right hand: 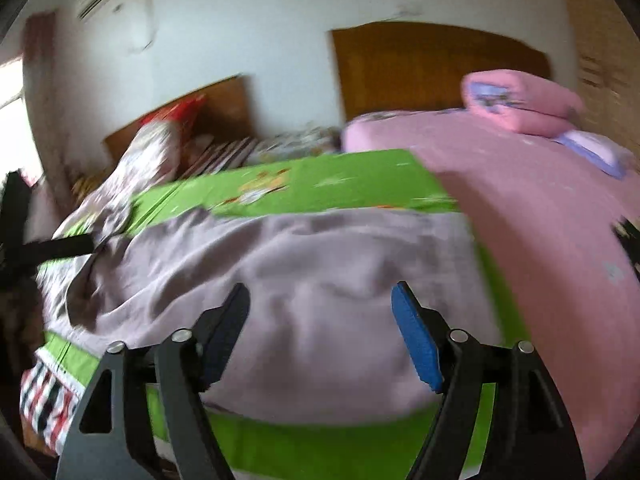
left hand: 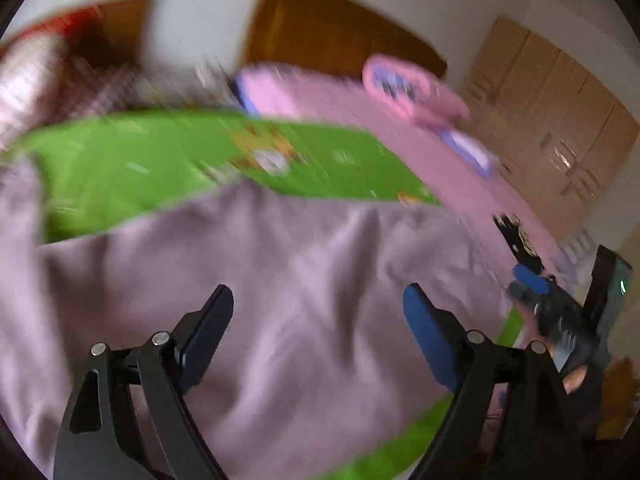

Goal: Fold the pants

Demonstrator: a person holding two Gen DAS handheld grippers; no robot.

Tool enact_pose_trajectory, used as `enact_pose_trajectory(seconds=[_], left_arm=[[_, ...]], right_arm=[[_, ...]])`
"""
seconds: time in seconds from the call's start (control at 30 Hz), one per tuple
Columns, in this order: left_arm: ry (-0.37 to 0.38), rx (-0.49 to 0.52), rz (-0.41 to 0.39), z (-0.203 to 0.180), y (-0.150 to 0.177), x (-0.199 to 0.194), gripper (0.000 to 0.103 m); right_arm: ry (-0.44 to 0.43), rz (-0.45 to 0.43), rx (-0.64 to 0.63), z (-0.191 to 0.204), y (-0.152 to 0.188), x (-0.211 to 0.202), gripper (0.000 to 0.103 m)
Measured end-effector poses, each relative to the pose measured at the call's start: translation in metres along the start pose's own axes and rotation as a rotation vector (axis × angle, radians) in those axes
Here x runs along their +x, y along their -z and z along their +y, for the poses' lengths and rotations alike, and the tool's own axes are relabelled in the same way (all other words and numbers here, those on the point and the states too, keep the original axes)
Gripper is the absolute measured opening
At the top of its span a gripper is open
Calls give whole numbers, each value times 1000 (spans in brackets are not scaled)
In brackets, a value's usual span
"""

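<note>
While both sets of jaws stand wide with nothing clamped, the left gripper (left hand: 318,312) and right gripper (right hand: 320,308) hover above the rumpled lilac pants (right hand: 304,272), which spread ahead on the green sheet (right hand: 340,184); beyond it lies a pink quilt (right hand: 520,100).

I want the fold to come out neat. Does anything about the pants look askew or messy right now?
Yes. The pants lie rumpled on the green sheet, with deep creases, and the left end is bunched in loose folds rather than flat. Both tongs, left and right, are open above the cloth, gripping nothing. The pictures are blurred, so finer faults cannot be judged.
</note>
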State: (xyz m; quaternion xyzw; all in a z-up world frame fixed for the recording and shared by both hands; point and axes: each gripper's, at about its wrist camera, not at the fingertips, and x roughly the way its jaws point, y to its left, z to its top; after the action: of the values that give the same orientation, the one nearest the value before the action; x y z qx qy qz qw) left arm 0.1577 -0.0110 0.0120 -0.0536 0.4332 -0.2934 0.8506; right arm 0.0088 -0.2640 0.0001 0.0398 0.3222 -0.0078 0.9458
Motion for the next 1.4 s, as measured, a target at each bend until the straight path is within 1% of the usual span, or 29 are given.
enact_pose_trajectory(seconds=[0.07, 0.1, 0.13, 0.17, 0.2, 0.27, 0.33, 0.4, 0.43, 0.5, 0.53, 0.57, 0.6, 0.63, 0.7, 0.73, 0.77, 0.8, 0.87, 0.93, 1.0, 1.03, 1.07, 1.1, 1.17, 1.2, 1.27, 1.3, 1.4], left_arm=[[17, 5, 98, 2, -17, 48, 86], [7, 1, 130, 4, -22, 66, 85], [-29, -18, 161, 11, -25, 86, 85], [-49, -22, 148, 18, -26, 93, 85], [-61, -22, 113, 22, -30, 92, 83], [-58, -91, 91, 35, -34, 90, 74], [-53, -132, 69, 44, -34, 86, 73], [-81, -143, 45, 44, -34, 75, 73], [-73, -135, 11, 44, -34, 62, 73], [-64, -119, -85, 49, -36, 31, 89], [-120, -111, -140, 59, -40, 9, 102], [-207, -109, -179, 71, -45, -8, 101], [-345, -124, -196, 92, -53, -21, 101], [-436, -149, -179, 110, -59, -26, 101], [-560, -242, -85, 161, -70, -25, 101], [-597, -278, -42, 179, -72, -22, 100], [-622, -312, 10, 199, -74, -17, 98], [-623, -319, 38, 207, -73, -15, 96], [-633, -322, 145, 223, -71, 2, 84], [-666, -304, 219, 231, -63, 15, 72], [-659, -307, 192, 235, -59, 9, 61], [-669, -306, 169, 238, -56, 2, 36], [-659, -304, 149, 240, -51, -4, 8], [-628, -308, 122, 241, -47, -12, 7], [-612, -289, 19, 235, -43, -39, 7], [-609, -279, -38, 229, -39, -56, 7], [-564, -293, -174, 219, -21, -102, 7], [-552, -318, -243, 216, -4, -131, 7], [-529, -380, -340, 211, 47, -182, 7]], right_arm=[[4, 69, -42, 9, 4, 20, 77], [17, 104, -51, 11, 9, 28, 78], [41, 150, -59, 10, 14, 38, 78], [61, 187, -69, 7, 20, 45, 78], [39, 179, -78, 0, 28, 43, 78], [6, 167, -75, -10, 36, 36, 78], [-8, 159, -70, -15, 39, 27, 78], [3, 156, -78, -13, 37, 21, 78], [10, 148, -75, -12, 35, 18, 78], [13, 114, -75, -6, 29, 7, 78], [8, 92, -80, -1, 20, 3, 79], [-1, 74, -85, 2, 13, -1, 79], [-16, 56, -91, 8, 6, -2, 81], [-31, 43, -99, 15, -1, -1, 81], [-44, 42, -124, 34, -15, 10, 83], [-49, 40, -143, 47, -22, 17, 83], [-63, 37, -162, 59, -28, 22, 83], [-83, 36, -178, 71, -33, 28, 83], [-116, 44, -204, 94, -41, 40, 83], [-150, 50, -250, 119, -47, 49, 83], [-170, 53, -289, 140, -51, 53, 84], [-187, 57, -305, 150, -55, 57, 84], [-201, 63, -313, 157, -57, 60, 84], [-224, 75, -328, 168, -60, 65, 84], [-252, 100, -350, 185, -63, 75, 84], [-277, 112, -361, 195, -64, 80, 84], [-336, 131, -377, 211, -60, 88, 84], [-347, 137, -379, 214, -58, 91, 84], [-350, 173, -368, 224, -47, 110, 84]])
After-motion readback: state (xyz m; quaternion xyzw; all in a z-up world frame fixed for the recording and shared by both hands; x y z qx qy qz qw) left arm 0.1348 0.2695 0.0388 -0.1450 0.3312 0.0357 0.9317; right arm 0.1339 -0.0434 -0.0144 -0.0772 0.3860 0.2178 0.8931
